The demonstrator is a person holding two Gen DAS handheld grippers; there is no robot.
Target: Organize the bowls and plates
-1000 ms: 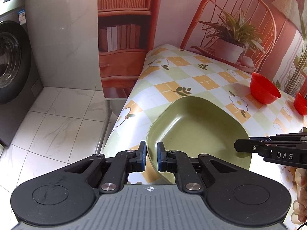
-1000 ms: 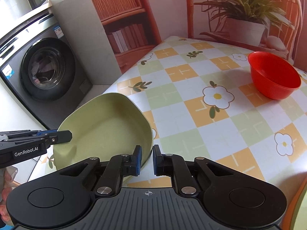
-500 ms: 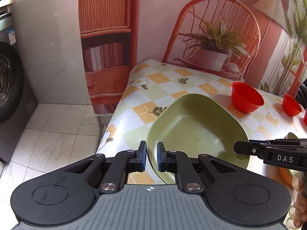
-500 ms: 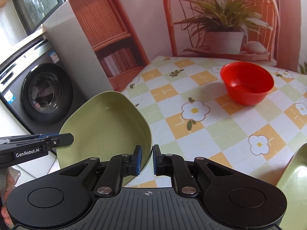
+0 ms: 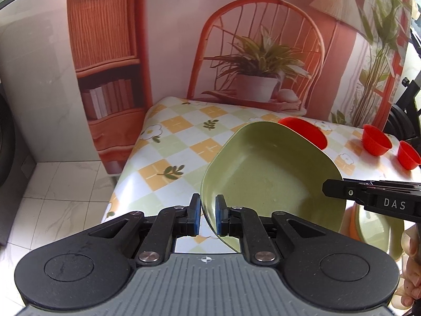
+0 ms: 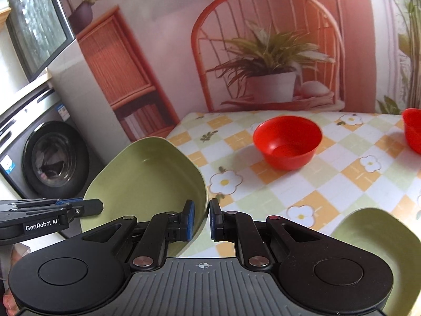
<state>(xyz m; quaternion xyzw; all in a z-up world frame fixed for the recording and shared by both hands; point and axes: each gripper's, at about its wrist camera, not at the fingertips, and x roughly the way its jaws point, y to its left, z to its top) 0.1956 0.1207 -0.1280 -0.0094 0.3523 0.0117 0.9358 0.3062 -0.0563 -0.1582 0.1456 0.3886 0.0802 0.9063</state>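
A green square plate (image 5: 273,179) (image 6: 147,181) hangs tilted above the left end of the checked table (image 5: 181,142), carried by both grippers. My left gripper (image 5: 208,212) is shut on its near-left rim. My right gripper (image 6: 201,216) is shut on the opposite rim and shows side-on in the left wrist view (image 5: 332,188). The left gripper (image 6: 96,207) reaches in from the left in the right wrist view. A second green plate (image 6: 376,237) (image 5: 379,226) lies low at the right. A red bowl (image 6: 288,142) (image 5: 302,131) stands on the table behind.
Two smaller red bowls (image 5: 376,139) (image 5: 407,155) sit at the table's right end. A washing machine (image 6: 52,163) and a white cabinet (image 6: 79,92) stand left of the table, with tiled floor (image 5: 60,184) below. A printed backdrop rises behind the table.
Both grippers have lifted the green plate from the table's left edge and carried it to the right. The second green plate and more red bowls have come into view.
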